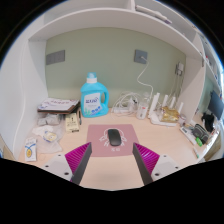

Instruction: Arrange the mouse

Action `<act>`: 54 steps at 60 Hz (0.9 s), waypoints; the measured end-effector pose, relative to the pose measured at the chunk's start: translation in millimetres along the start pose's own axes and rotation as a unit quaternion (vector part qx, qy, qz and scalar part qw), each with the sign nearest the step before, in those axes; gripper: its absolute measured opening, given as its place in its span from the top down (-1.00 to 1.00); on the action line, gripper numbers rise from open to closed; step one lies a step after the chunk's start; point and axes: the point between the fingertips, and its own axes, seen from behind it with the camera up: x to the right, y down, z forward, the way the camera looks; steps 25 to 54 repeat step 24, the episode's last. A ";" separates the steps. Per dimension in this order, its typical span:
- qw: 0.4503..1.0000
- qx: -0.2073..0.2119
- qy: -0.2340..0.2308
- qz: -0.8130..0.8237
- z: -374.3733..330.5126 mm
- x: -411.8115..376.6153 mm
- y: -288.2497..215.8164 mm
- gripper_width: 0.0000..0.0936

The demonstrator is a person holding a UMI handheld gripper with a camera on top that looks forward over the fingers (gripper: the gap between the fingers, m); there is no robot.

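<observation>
A dark computer mouse lies on a pink mouse mat on the beige desk. It sits just ahead of my fingers and roughly centred between them, not touched by either. My gripper is open, its magenta pads spread wide at either side, with only bare desk between them.
A blue detergent bottle stands at the back against the green wall. Cluttered small items lie to the left, a white router and cables to the back right, and more objects at the far right.
</observation>
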 end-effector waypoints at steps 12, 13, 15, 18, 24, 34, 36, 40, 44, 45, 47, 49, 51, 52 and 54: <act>1.000 0.006 0.004 0.001 -55.5 -6.3 17.6 -0.81; 1.000 0.007 0.005 0.000 -58.2 -6.4 18.4 -0.81; 1.000 0.005 0.004 -0.001 -61.8 -6.8 19.2 -0.81; 1.000 0.004 0.005 -0.002 -67.4 -7.7 22.9 -0.81; 1.000 0.004 0.008 -0.010 -74.2 -6.5 23.7 -0.80; 1.000 0.004 0.008 -0.010 -74.2 -6.5 23.7 -0.80; 1.000 0.004 0.008 -0.010 -74.2 -6.5 23.7 -0.80; 1.000 0.004 0.008 -0.010 -74.2 -6.5 23.7 -0.80; 1.000 0.004 0.008 -0.010 -74.2 -6.5 23.7 -0.80; 1.000 0.004 0.008 -0.010 -74.2 -6.5 23.7 -0.80; 1.000 0.004 0.008 -0.010 -74.2 -6.5 23.7 -0.80; 1.000 0.004 0.008 -0.010 -74.2 -6.5 23.7 -0.80; 1.000 0.004 0.008 -0.010 -74.2 -6.5 23.7 -0.80; 1.000 0.004 0.008 -0.010 -74.2 -6.5 23.7 -0.80; 1.000 0.004 0.008 -0.010 -74.2 -6.5 23.7 -0.80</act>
